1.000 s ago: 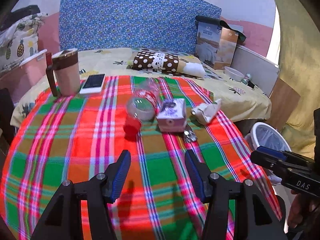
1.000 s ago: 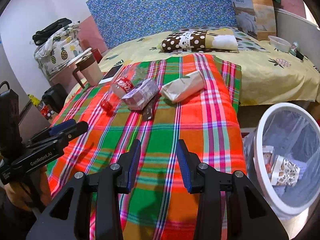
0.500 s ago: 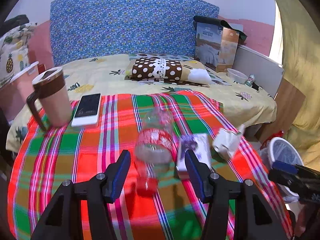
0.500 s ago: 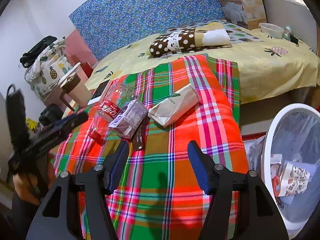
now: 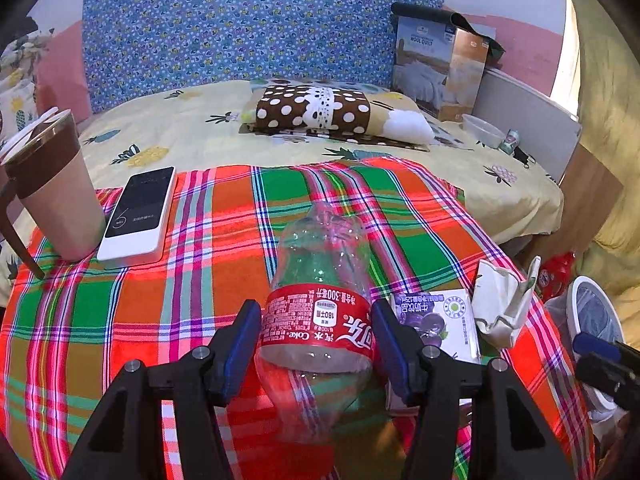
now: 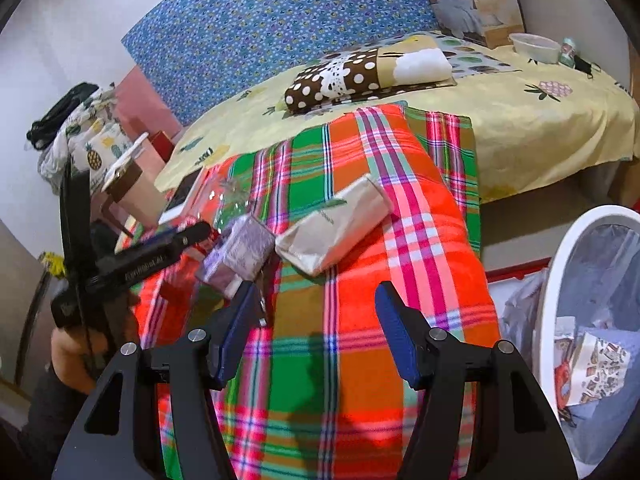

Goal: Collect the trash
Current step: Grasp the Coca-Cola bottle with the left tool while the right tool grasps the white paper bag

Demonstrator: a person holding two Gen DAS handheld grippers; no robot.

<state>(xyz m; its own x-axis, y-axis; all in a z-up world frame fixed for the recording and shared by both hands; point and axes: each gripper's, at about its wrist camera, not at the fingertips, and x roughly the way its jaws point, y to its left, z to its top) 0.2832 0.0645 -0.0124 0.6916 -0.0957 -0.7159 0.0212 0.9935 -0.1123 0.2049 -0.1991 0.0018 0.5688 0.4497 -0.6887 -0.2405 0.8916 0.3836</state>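
Note:
An empty clear Coke bottle (image 5: 320,260) with a red label lies on the plaid cloth (image 5: 200,280), cap end towards me. My left gripper (image 5: 316,344) is open, a blue pad on each side of the label; no squeeze shows. Right of the bottle lie a purple drink carton (image 5: 440,320) and a crumpled white paper bag (image 5: 504,304). My right gripper (image 6: 316,332) is open over bare cloth, nothing between its fingers. The paper bag (image 6: 336,228) and carton (image 6: 244,256) lie ahead of it. A white trash bin (image 6: 560,264) with litter inside stands at its right.
A brown lidded mug (image 5: 56,192) and a white phone (image 5: 140,216) sit at the cloth's far left. Behind is a bed with a dotted pillow (image 5: 320,110), a quilt box (image 5: 440,60) and a small bowl (image 5: 480,132). The cloth ends just before the bin (image 5: 592,320).
My left gripper has come forward over the cloth until the bottle lies between its jaws. The right gripper's jaws have spread wider, and it has shifted slightly towards the trash.

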